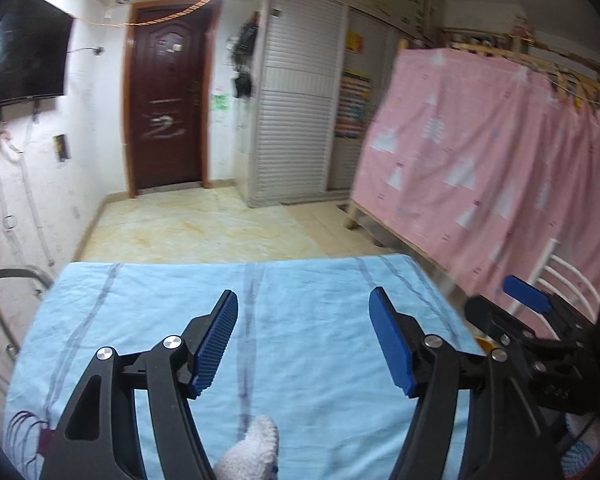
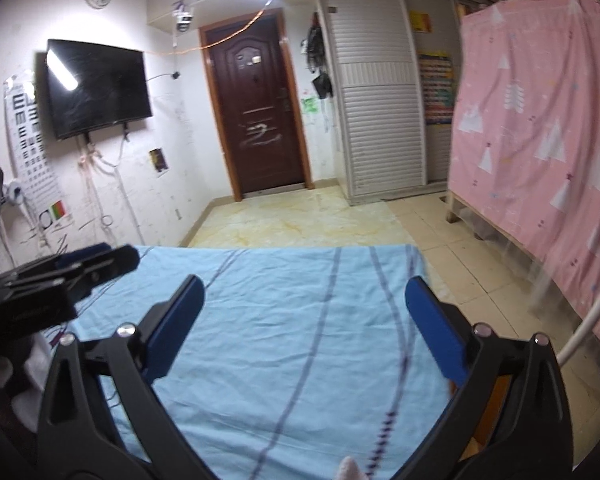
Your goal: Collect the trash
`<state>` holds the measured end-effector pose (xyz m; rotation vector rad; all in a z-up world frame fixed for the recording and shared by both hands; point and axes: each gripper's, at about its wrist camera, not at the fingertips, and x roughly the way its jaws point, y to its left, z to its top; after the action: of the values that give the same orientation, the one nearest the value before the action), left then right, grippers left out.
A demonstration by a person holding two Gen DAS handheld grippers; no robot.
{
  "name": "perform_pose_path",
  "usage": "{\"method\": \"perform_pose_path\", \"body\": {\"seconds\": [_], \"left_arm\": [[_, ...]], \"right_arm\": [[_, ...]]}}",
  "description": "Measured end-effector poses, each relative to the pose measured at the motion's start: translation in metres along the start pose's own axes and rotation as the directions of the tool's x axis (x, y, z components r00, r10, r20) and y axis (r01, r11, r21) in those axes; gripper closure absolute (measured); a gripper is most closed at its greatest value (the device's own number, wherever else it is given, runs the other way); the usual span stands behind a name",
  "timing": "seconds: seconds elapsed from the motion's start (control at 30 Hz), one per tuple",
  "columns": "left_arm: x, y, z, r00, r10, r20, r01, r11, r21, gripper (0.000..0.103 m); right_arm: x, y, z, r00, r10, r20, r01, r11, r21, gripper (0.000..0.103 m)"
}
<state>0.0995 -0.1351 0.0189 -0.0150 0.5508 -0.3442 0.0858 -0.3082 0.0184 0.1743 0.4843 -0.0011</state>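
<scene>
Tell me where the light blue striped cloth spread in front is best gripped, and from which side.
Probably the right edge near the far corner. The light blue striped cloth lies flat with only shallow creases, so its middle offers little to pinch, while that edge folds downward. Approach from the right with the open right tongs.

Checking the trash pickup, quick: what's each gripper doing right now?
Left gripper: open, holding nothing.
Right gripper: open wide, holding nothing.
</scene>
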Motion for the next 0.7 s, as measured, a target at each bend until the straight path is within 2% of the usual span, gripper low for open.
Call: {"method": "perform_pose_path", "body": {"seconds": [0.3,0.43,0.7], "left_arm": [[-0.013,0.043,0.003,0.991,0.128,0.030,-0.126,0.990,-0.058,0.043],[-0.016,0.057,0.003,0.986,0.161,0.036,-0.158,0.985,-0.076,0.043],[-0.018,0.076,0.003,0.982,0.184,0.031,-0.180,0.978,-0.105,0.043]], "right_arm": [[0.014,0.034,-0.001,0.998,0.062,-0.016,-0.063,0.996,-0.057,0.006],[0.018,0.044,-0.001,0.997,0.078,-0.022,-0.080,0.994,-0.074,0.006],[0.024,0.060,-0.002,0.995,0.094,-0.033,-0.097,0.991,-0.097,0.006]]}}
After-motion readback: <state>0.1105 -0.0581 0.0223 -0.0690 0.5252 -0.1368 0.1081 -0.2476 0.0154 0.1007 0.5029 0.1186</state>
